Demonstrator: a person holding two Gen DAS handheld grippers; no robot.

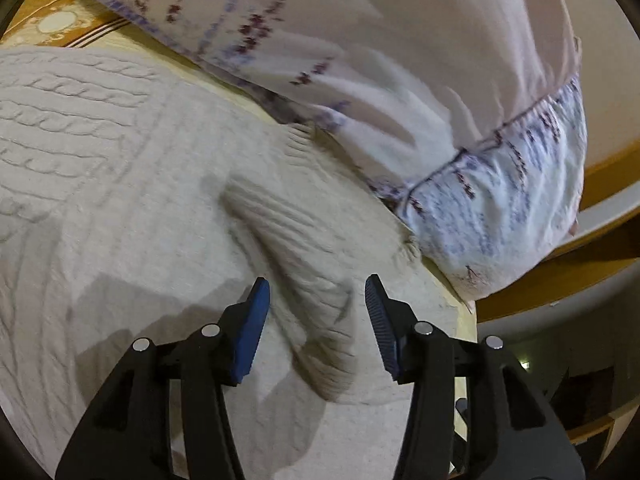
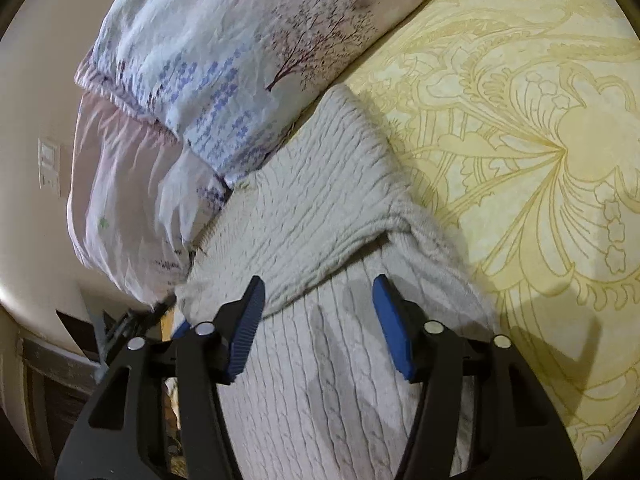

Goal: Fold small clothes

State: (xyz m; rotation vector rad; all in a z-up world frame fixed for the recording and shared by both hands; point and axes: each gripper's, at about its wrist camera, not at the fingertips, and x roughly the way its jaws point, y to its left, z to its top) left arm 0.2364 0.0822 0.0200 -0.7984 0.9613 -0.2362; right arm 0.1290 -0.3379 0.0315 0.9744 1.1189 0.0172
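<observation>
- While your left gripper (image 1: 317, 294) hangs over the cream cable-knit sweater (image 1: 132, 208), its blue-padded jaws stand spread with nothing between the pads; a ribbed sleeve (image 1: 296, 280) of the sweater lies folded across the body directly below the gap, its cuff end toward you.
- Your right gripper (image 2: 319, 296) is likewise spread wide and holds nothing; below it you see the sweater (image 2: 304, 220) with one part folded over another, the fold edge running slantwise between the two pads (image 2: 250, 320).
- You have the sweater lying on the bed, on a yellow bedspread (image 2: 520, 160) with a large floral line pattern; in the right wrist view the bedspread lies bare to the right of the garment.
- Along the far edge of the sweater lies a pillow (image 2: 224, 64) in a pale case printed with blue flowers and a dark tree; the sweater's far corner touches or slips just under it, and you cannot tell which.
- In the left wrist view the same pillow (image 1: 400, 80) fills the upper right, its frilled blue-printed end (image 1: 500, 208) sitting just beside the sweater's ribbed hem (image 1: 300, 140); the view is blurred.
- At the left edge of the right wrist view you see a beige wall with a light switch plate (image 2: 49, 166); beyond the bed's corner, dark furniture shows dimly.
</observation>
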